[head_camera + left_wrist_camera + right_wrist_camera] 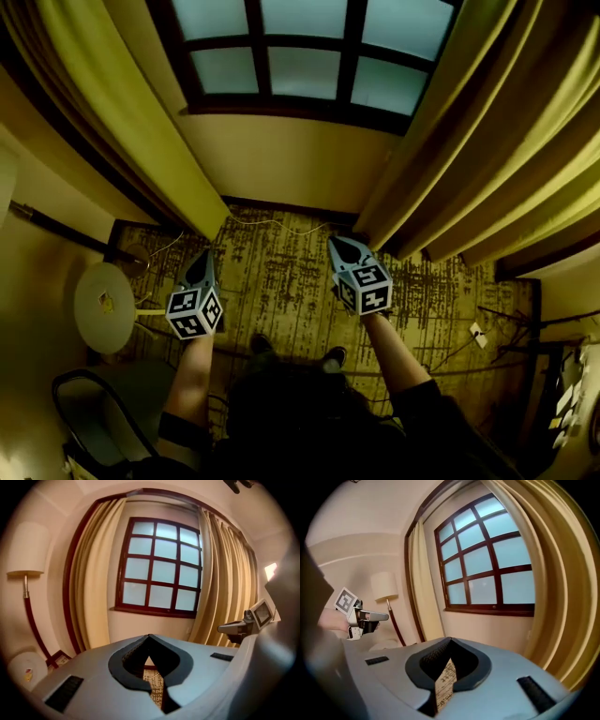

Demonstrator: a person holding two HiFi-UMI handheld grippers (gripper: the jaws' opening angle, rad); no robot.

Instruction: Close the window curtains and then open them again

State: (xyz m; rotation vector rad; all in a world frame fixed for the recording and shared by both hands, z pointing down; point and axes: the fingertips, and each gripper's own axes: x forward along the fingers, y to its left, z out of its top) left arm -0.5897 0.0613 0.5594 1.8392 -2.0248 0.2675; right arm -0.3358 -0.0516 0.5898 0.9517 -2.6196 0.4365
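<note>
The window (305,52) with a dark wooden grid stands uncovered. The yellow left curtain (141,112) and the right curtain (497,141) hang gathered at its two sides. My left gripper (204,255) is shut and holds nothing, pointing toward the foot of the left curtain without touching it. My right gripper (339,242) is also shut and empty, close to the lower edge of the right curtain. In the left gripper view the shut gripper (149,636) faces the window (161,569). In the right gripper view the gripper (451,640) faces the window (492,559) too, with the left gripper (361,616) beside it.
A round white side table (103,305) and a floor lamp (28,550) stand at the left wall. A dark chair (94,412) is at the lower left. Patterned carpet (281,281) covers the floor, with cables and clutter (506,328) at the right.
</note>
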